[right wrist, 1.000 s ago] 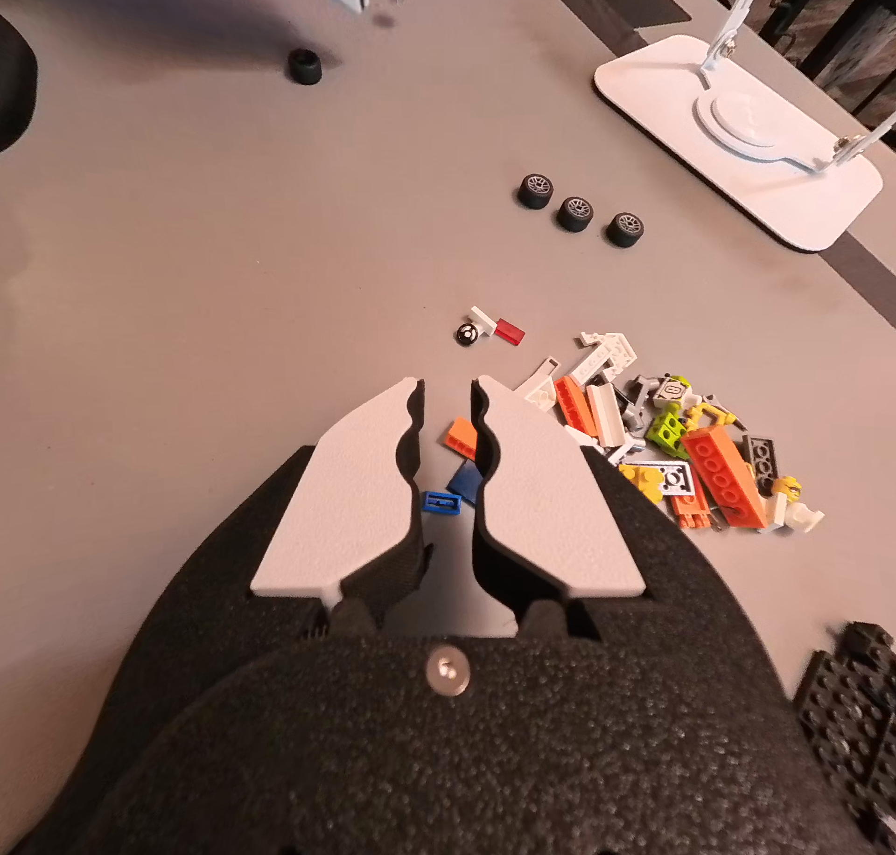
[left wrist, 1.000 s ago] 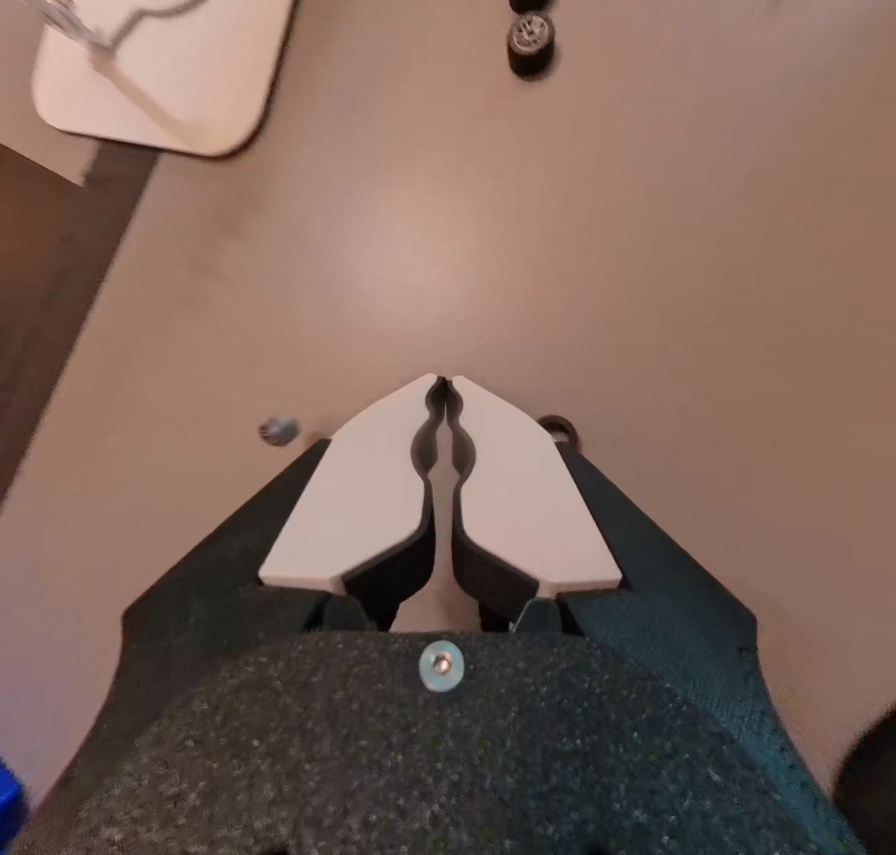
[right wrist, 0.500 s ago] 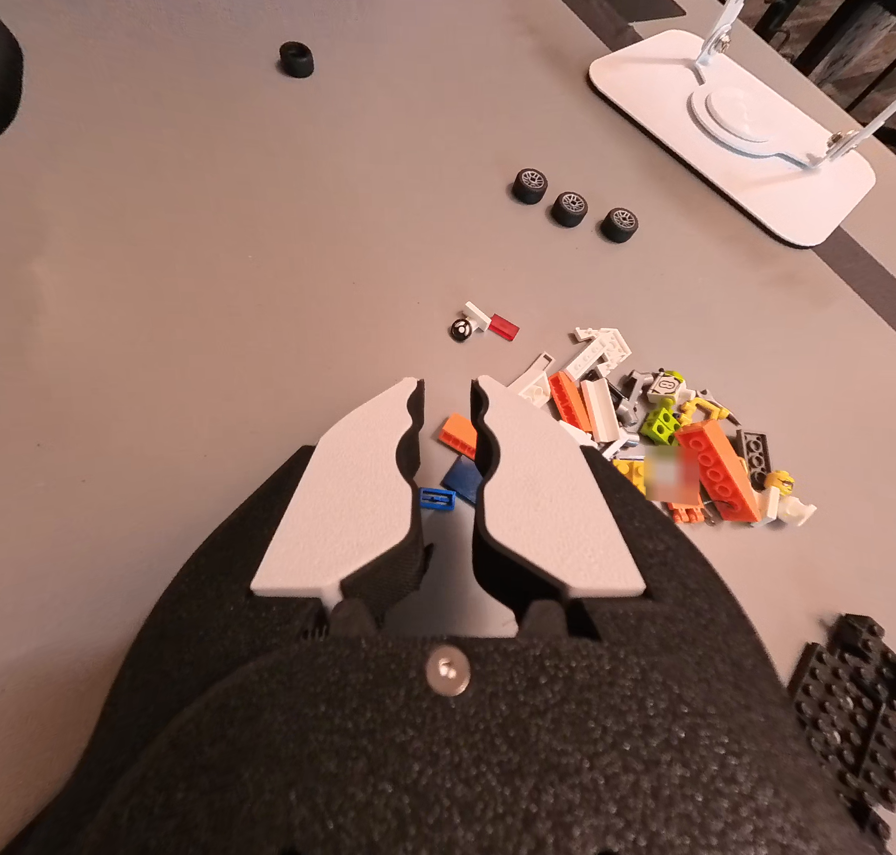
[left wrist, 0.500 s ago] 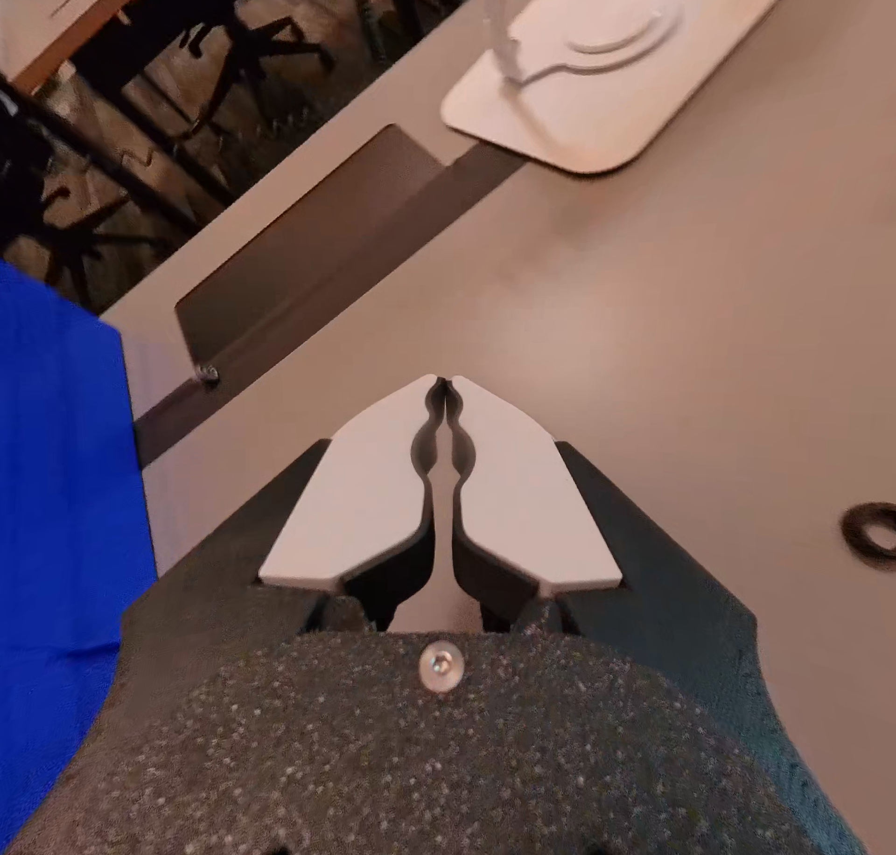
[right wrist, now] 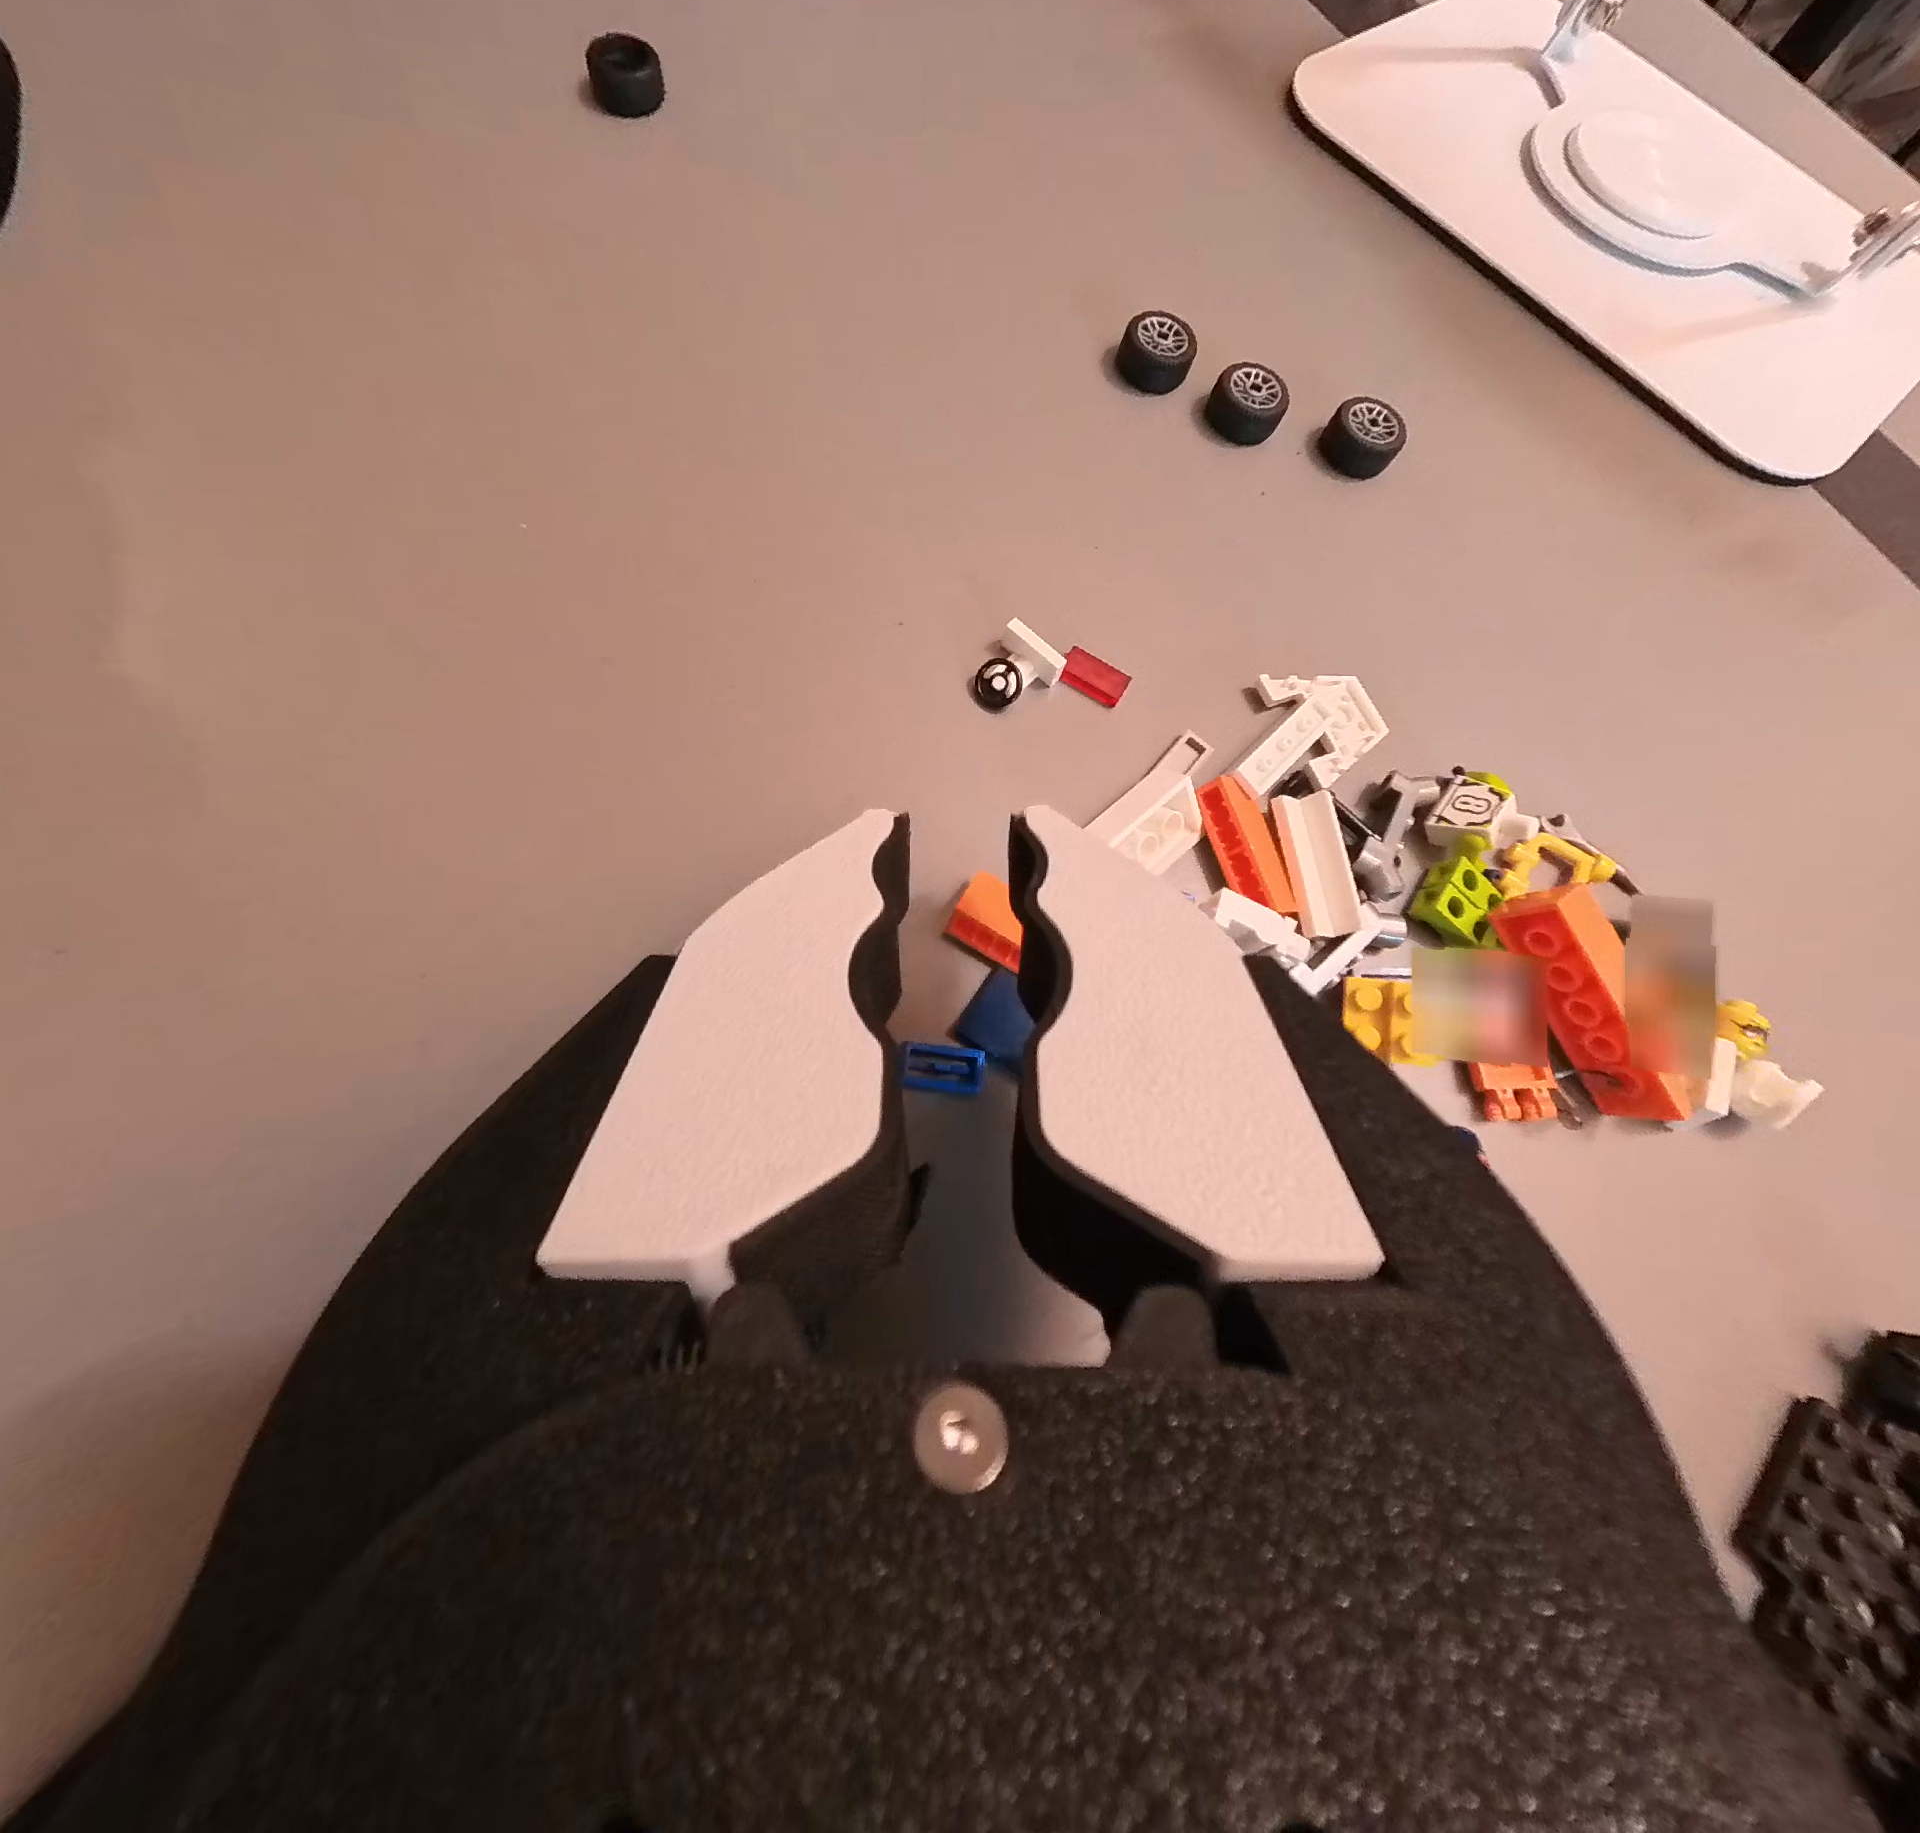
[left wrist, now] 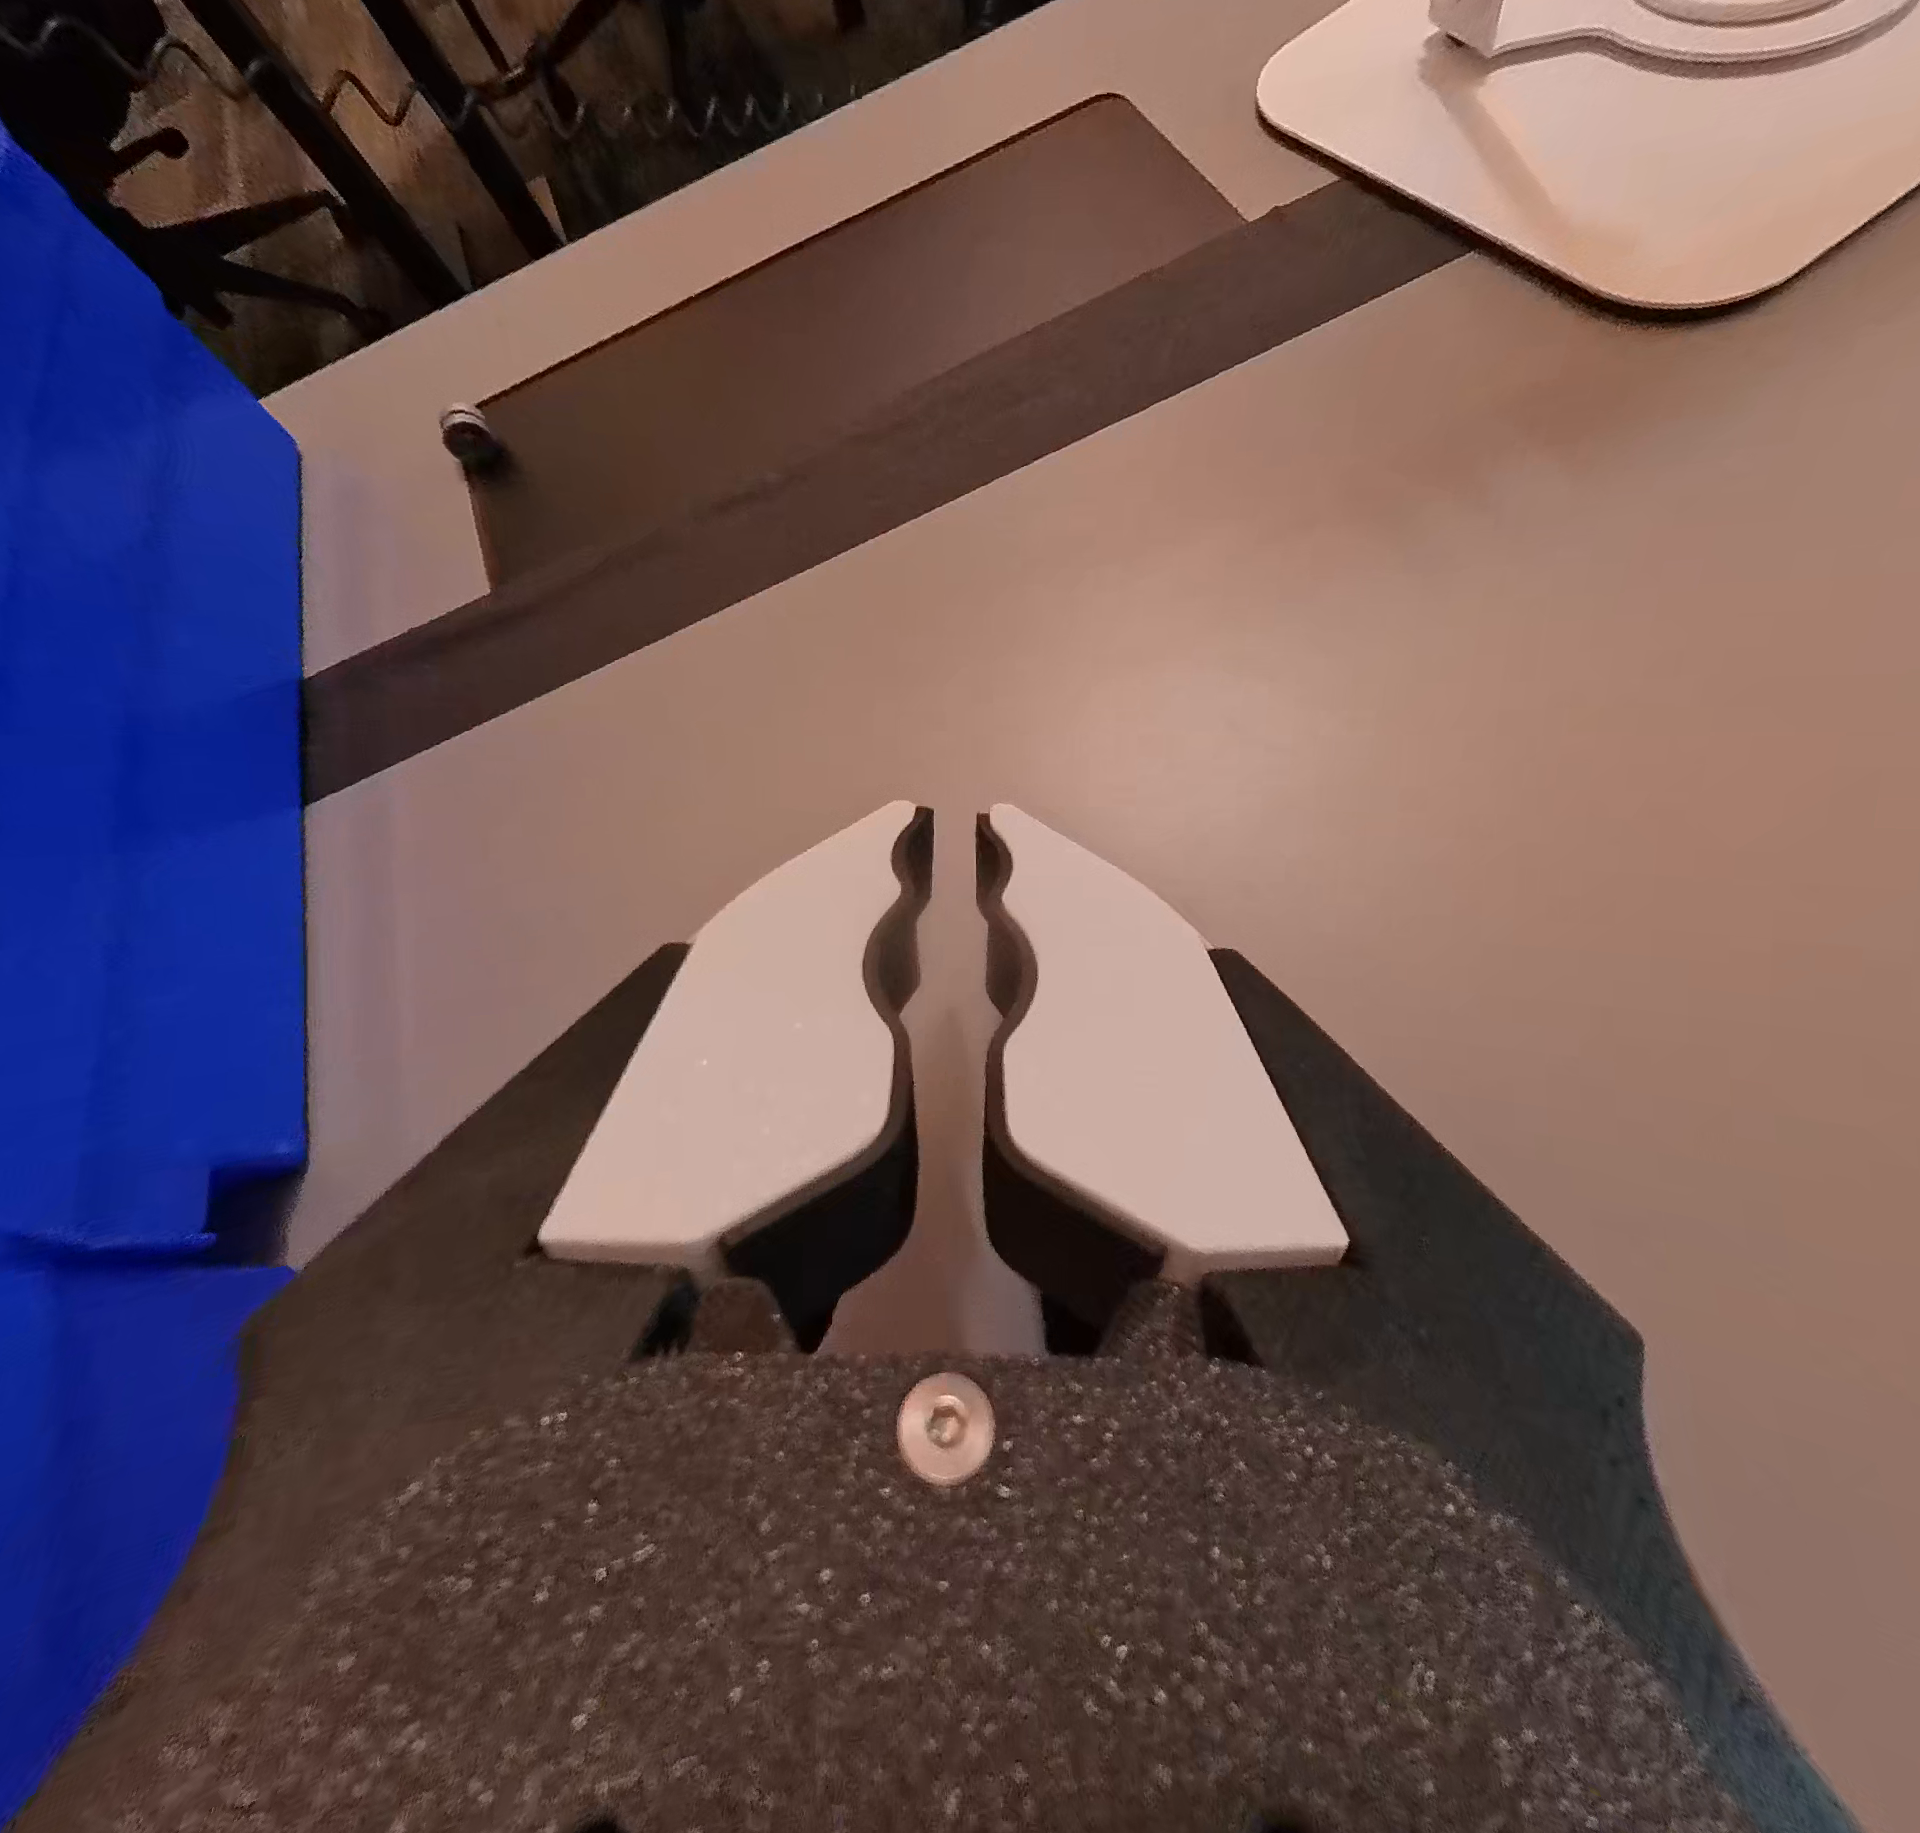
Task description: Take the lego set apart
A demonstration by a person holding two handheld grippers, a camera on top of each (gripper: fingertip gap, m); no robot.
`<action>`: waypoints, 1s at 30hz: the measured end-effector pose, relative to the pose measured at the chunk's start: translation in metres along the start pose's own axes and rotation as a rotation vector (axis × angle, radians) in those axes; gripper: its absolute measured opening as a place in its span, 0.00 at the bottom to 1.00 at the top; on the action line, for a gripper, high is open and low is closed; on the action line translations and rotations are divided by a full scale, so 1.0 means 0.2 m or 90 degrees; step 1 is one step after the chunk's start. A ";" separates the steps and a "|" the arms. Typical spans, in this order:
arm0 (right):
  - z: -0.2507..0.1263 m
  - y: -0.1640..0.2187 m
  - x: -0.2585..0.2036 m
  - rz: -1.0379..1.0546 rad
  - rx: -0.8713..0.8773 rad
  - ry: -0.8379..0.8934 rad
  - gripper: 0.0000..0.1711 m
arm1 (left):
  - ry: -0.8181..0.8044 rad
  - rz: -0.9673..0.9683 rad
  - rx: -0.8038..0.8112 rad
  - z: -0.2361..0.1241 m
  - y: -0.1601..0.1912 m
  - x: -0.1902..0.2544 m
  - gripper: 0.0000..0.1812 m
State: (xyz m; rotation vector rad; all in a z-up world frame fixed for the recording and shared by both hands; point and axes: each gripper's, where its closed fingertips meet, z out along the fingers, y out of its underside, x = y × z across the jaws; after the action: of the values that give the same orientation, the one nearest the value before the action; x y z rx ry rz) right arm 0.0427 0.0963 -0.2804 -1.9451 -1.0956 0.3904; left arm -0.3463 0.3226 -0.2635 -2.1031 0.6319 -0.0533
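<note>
A grey tabletop (right wrist: 436, 495) spreads ahead of the right hand-held gripper (right wrist: 961, 827), whose jaws stand slightly apart and hold nothing. Far ahead and to its right sits a white stand base (right wrist: 1621, 225). At its near right, cut by the picture's edge, lies a black studded plate (right wrist: 1839, 1575). Just right of its tip, the lego set lies mostly dismantled as a loose pile of bricks (right wrist: 1455, 931), a long orange brick (right wrist: 1579, 994) on top. Further ahead, three spoked wheels (right wrist: 1252, 401) form a row, and a bare black tyre (right wrist: 623, 74) rests well apart, ahead and to the left. Between the jaws show an orange slope piece (right wrist: 982, 916) and a small blue tile (right wrist: 940, 1066).

The left hand-held gripper (left wrist: 954, 822) hovers over bare tabletop, its jaws parted by a narrow gap and empty, a blue bin (left wrist: 135, 744) at its left and the white stand base ahead to its right.

The remaining work appears to be any pieces still joined, perhaps on the black plate. Doing that well likely means one gripper pinning the larger part flat while the other pinches the smaller piece low and levers it off, away from the pile so nothing scatters.
</note>
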 end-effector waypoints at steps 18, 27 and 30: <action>0.03 0.04 0.01 0.016 -0.016 -0.002 0.11 | -0.134 -0.149 0.024 0.45 -0.20 -0.48 0.25; 0.03 0.03 0.04 0.042 -0.003 -0.007 0.10 | -0.197 -0.198 -0.027 0.75 -0.23 -0.72 0.26; 0.04 0.03 0.04 0.047 -0.001 -0.010 0.10 | -0.203 -0.209 -0.058 0.82 -0.22 -0.76 0.25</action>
State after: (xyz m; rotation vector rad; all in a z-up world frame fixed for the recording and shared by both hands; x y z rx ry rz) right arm 0.0468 0.1054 -0.2884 -1.9910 -1.0368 0.4460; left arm -0.4155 0.5375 -0.2944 -2.2220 0.0989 0.1265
